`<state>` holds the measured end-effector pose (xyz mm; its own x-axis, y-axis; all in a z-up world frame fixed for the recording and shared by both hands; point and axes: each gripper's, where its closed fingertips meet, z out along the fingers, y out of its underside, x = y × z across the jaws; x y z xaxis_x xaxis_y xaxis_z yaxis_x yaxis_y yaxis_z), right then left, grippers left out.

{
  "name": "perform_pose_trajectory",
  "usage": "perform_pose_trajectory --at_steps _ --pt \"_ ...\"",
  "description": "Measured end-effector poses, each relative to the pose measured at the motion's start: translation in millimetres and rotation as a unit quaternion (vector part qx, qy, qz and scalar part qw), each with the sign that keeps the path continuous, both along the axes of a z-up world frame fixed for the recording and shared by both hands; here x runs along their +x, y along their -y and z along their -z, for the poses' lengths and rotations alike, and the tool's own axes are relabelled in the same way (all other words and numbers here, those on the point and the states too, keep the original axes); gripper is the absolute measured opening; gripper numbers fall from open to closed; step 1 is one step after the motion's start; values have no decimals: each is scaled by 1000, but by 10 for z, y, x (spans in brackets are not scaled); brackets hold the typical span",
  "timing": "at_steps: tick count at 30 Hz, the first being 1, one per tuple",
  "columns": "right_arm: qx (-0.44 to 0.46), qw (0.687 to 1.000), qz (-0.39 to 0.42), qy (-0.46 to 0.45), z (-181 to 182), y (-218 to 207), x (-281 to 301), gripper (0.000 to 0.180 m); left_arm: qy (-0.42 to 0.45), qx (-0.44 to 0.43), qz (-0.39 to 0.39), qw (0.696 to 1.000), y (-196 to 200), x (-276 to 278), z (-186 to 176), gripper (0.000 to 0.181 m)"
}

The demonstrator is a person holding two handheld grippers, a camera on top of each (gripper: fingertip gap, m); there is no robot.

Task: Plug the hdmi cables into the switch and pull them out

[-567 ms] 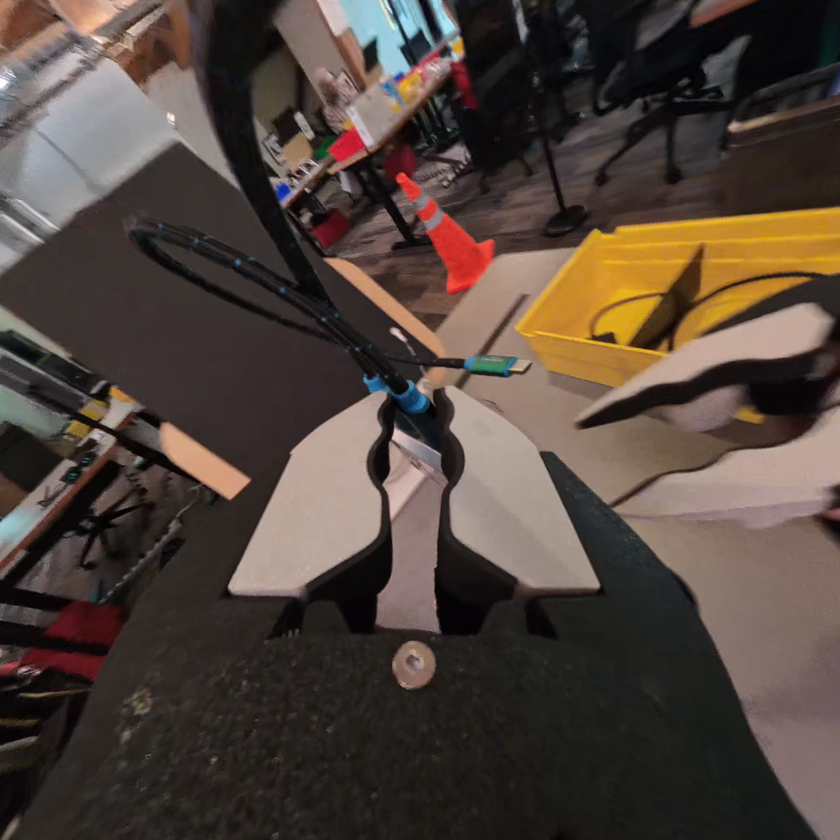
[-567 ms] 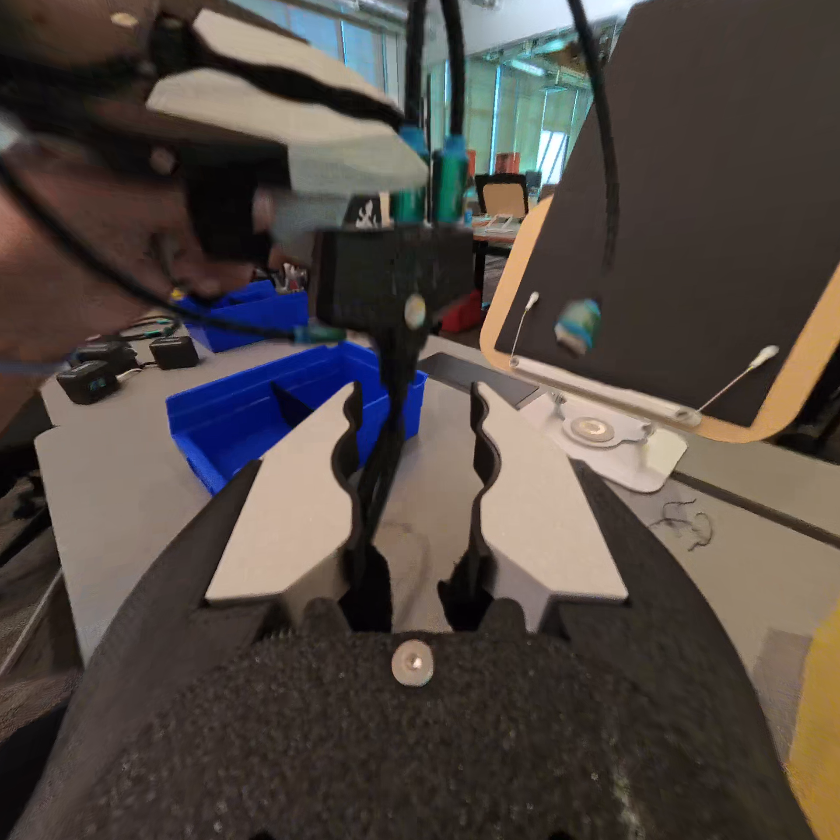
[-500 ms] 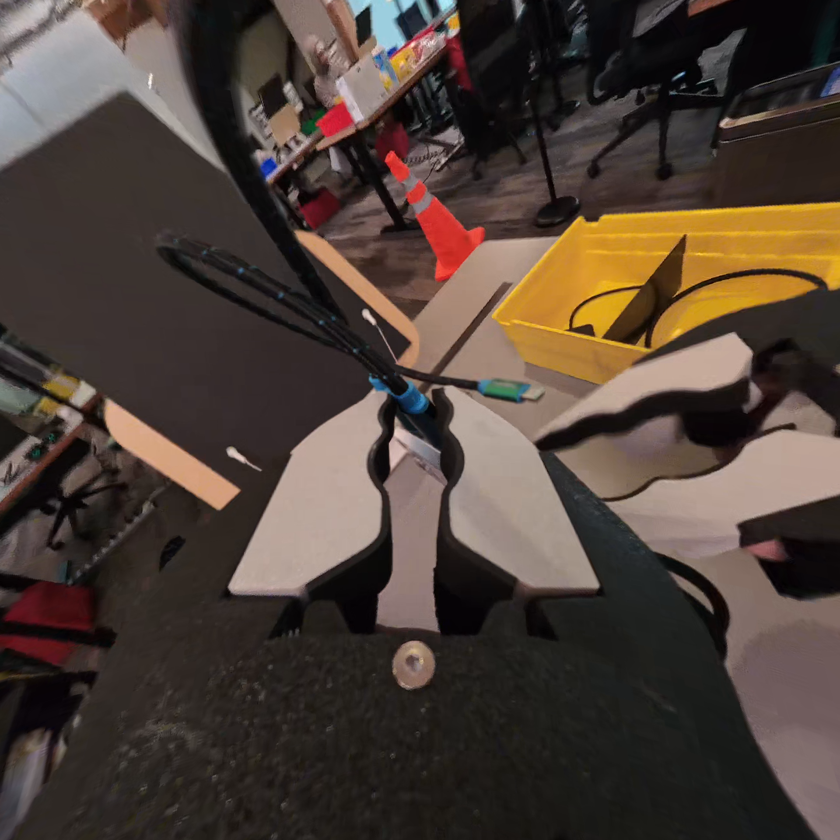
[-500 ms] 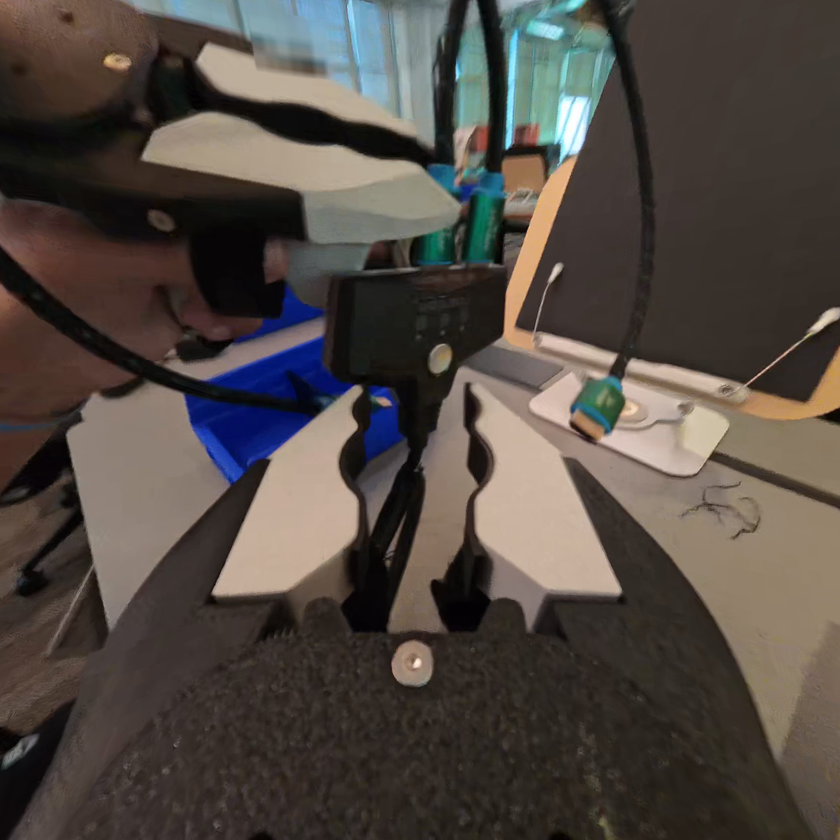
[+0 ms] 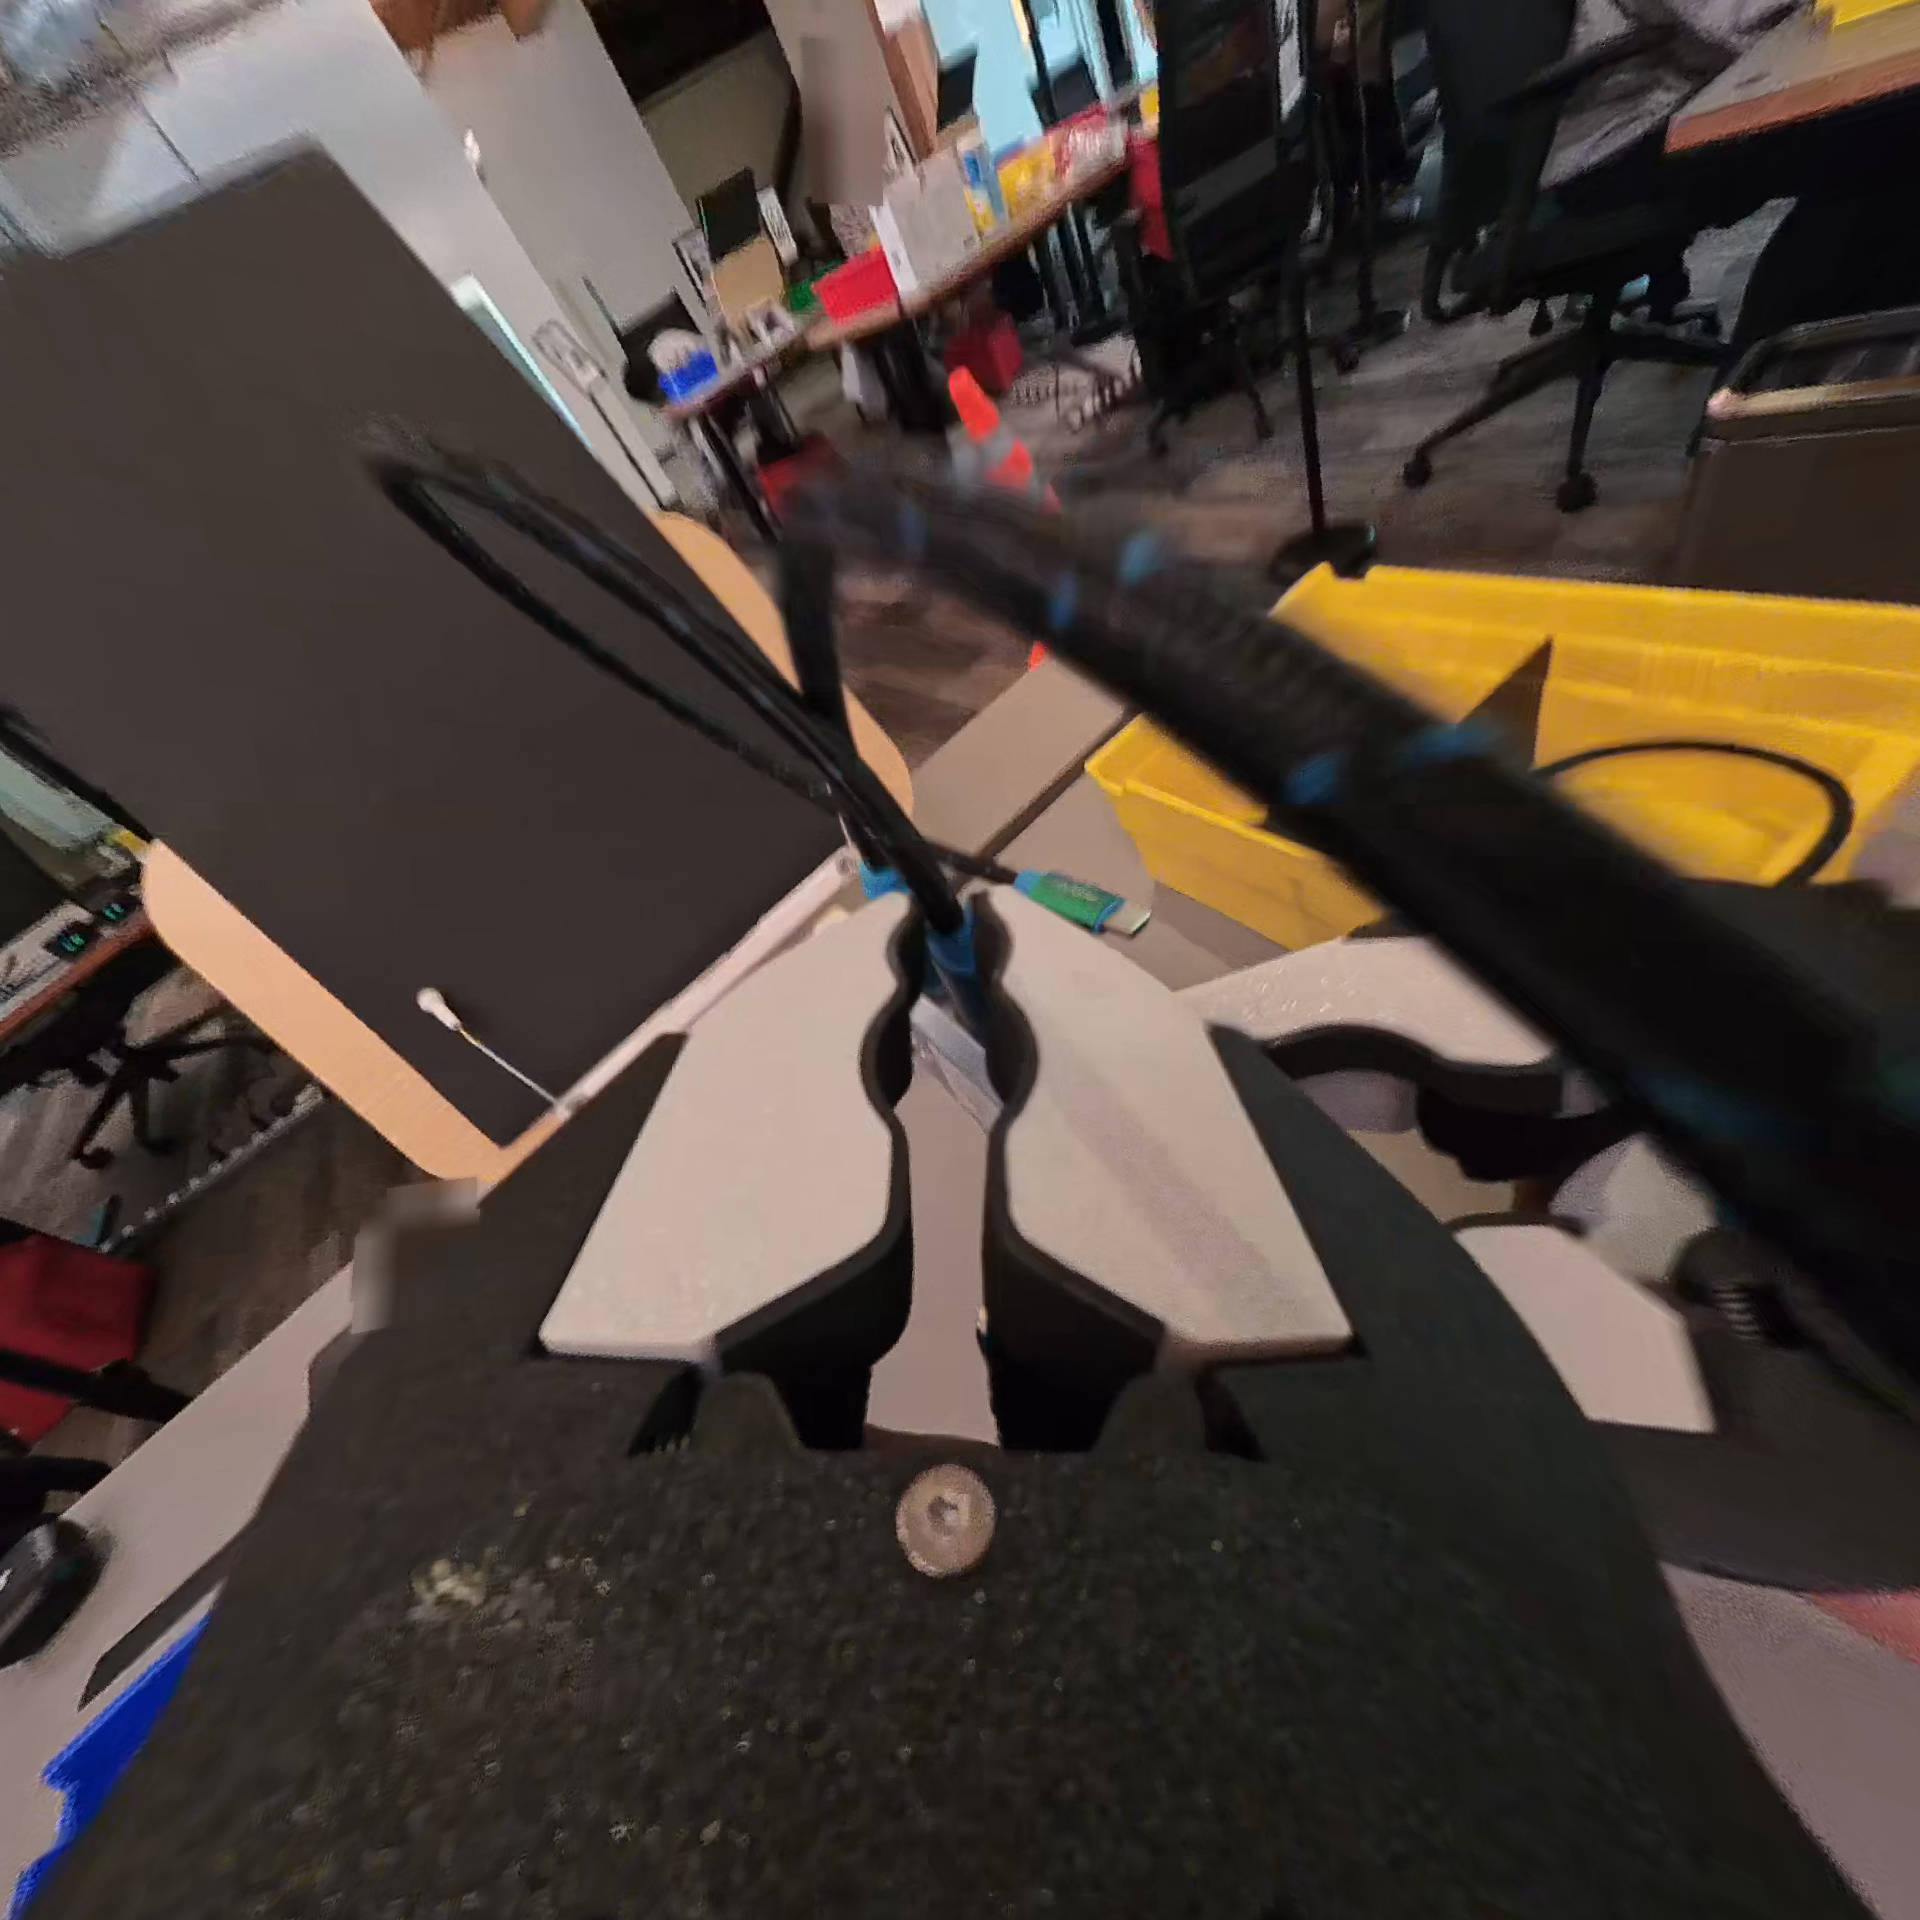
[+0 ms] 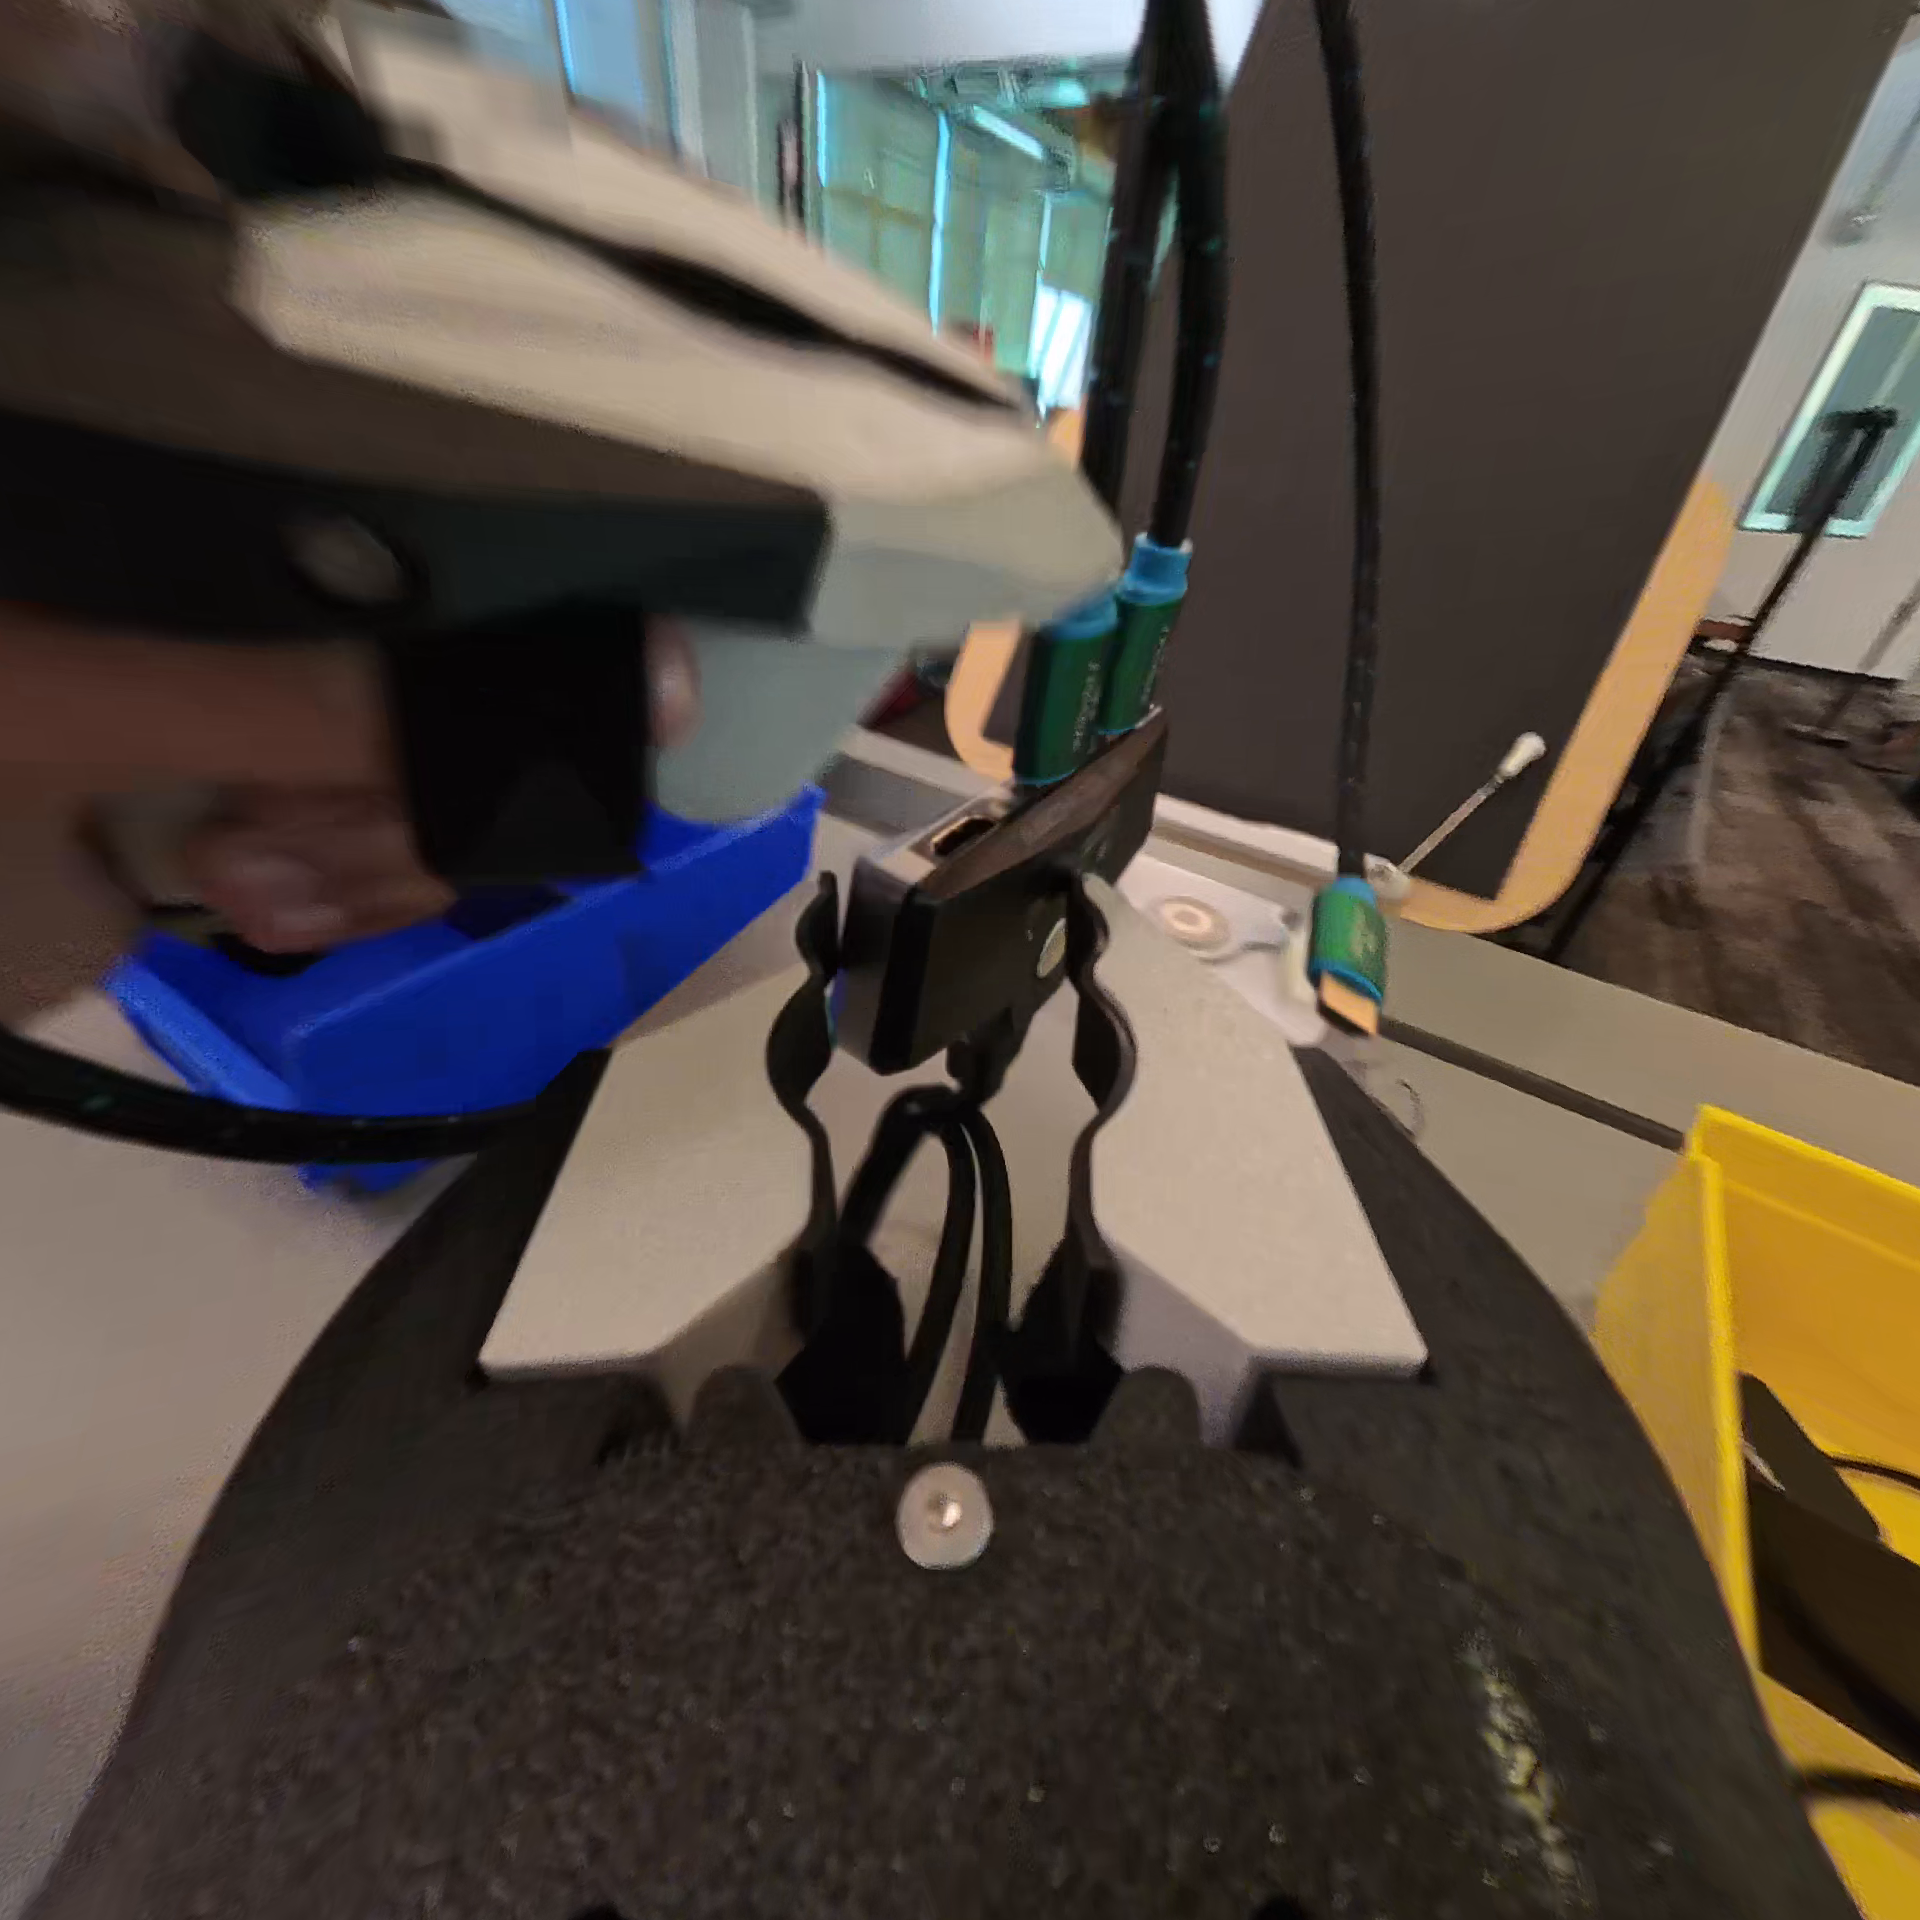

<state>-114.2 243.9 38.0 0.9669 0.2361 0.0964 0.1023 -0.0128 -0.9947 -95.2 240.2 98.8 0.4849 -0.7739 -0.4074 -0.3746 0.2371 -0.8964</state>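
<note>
Left gripper nearly closed, jaws pinching; right gripper partly closed, jaws clamping.

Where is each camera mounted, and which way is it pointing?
Left wrist view: on the left tool, looking along its fingers, shut on a cable plug; the right tool shows at right.
Right wrist view: on the right tool, looking along fingers gripping the switch; the left tool and a hand show upper left.
Shared: black board, yellow bin, loose plug.

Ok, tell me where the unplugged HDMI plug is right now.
In the right wrist view the loose green plug dangles on its black cable right of the switch held in the right tool, just above the grey table.
</note>
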Motion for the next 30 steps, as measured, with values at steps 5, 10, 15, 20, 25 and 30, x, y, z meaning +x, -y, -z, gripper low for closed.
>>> perform_pose_trajectory --at_steps 5,10,15,20,25,30 --pt "-58 998 29 -14 494 -107 405 20 26 3 26 999 117 -94 -75 16" --pt "-79 994 -53 -61 658 -73 623 18 -14 -127 94 987 41 -303 578 34" --pt "-48 976 -178 -111 349 117 510 18 32 -274 175 945 -37 -436 953 57" --pt "-35 944 -297 -138 197 350 232 18 127 -302 279 903 143 -402 786 59" --pt "-40 896 -404 -182 140 582 -32 18 105 -279 374 878 476 -413 817 47" --pt "-38 858 -460 -227 89 690 -149 18 52 -252 414 873 740 -397 943 24"
